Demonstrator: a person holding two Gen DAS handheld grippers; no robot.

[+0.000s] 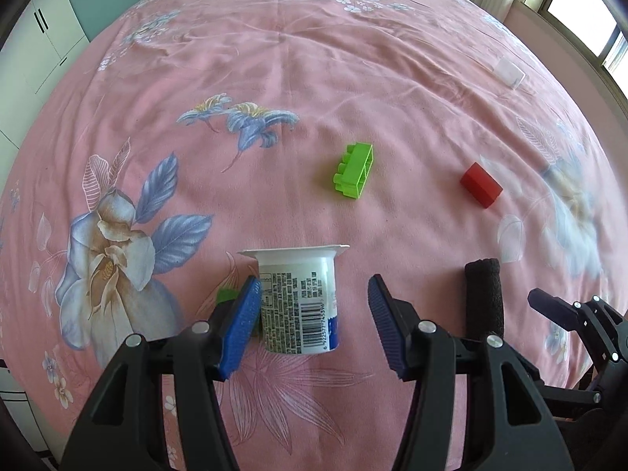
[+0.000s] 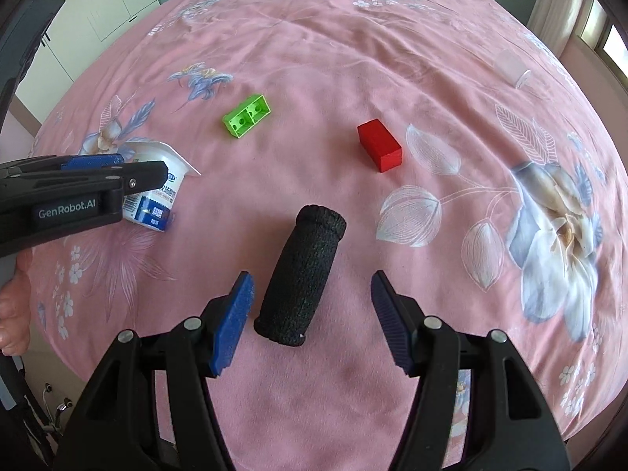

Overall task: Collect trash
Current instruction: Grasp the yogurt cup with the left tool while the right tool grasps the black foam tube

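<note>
A white yogurt cup (image 1: 300,298) with a barcode stands upside down on the pink bedspread, between the fingers of my open left gripper (image 1: 314,298); the left finger (image 1: 245,314) touches or nearly touches it, the right one stands apart. The cup also shows in the right wrist view (image 2: 157,192), partly hidden by the left gripper (image 2: 78,188). A black foam tube (image 2: 302,274) lies between the fingers of my open right gripper (image 2: 312,294), touching neither. The tube (image 1: 483,298) and the right gripper (image 1: 557,306) also show in the left wrist view.
A green toy brick (image 1: 355,170) (image 2: 247,115) and a red block (image 1: 481,184) (image 2: 380,145) lie further out on the bed. A clear plastic cup (image 1: 509,72) (image 2: 512,66) lies far right. A green scrap (image 1: 227,296) peeks behind the left finger. Wardrobes stand left, windows right.
</note>
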